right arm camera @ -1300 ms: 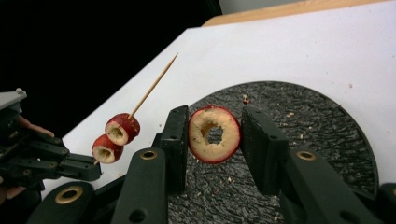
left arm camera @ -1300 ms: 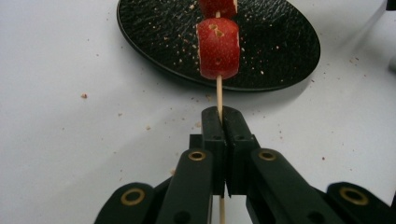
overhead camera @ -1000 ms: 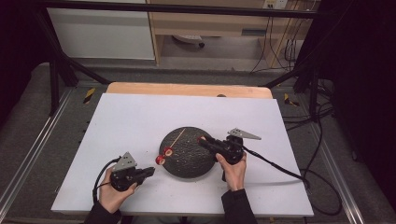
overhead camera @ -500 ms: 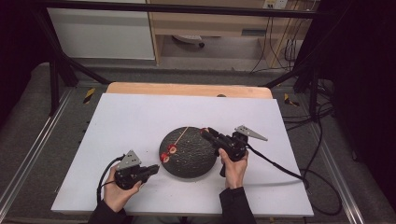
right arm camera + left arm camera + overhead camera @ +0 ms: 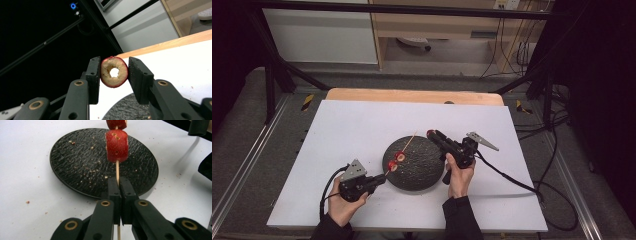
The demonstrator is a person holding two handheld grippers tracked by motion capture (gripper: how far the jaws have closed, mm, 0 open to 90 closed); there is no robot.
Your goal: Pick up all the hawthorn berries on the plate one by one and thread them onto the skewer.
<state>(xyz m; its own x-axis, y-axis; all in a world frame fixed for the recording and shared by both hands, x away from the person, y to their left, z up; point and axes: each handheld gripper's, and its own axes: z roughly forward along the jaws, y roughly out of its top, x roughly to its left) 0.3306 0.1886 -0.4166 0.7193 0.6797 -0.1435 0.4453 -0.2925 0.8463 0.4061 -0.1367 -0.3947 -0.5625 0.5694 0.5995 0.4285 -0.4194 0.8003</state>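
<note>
Over the plate [image 5: 414, 165], left gripper [image 5: 119, 192] fingers pinch a skewer [image 5: 117, 171] carrying two fruit pieces [image 5: 116, 145]; right gripper [image 5: 113, 72] fingers clamp a cored fruit ring [image 5: 114, 71] above the tabletop [image 5: 362, 125].

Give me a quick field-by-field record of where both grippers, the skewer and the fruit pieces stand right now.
left gripper: shut on the skewer, near its lower end
skewer: thin wooden stick, slanting over the plate
threaded pieces: two red fruit pieces on the skewer
right gripper: shut on a fruit ring, held above the table
fruit ring: red skin, pale flesh, hole through the middle
plate: black, round, crumbs on it
table: white top
</note>
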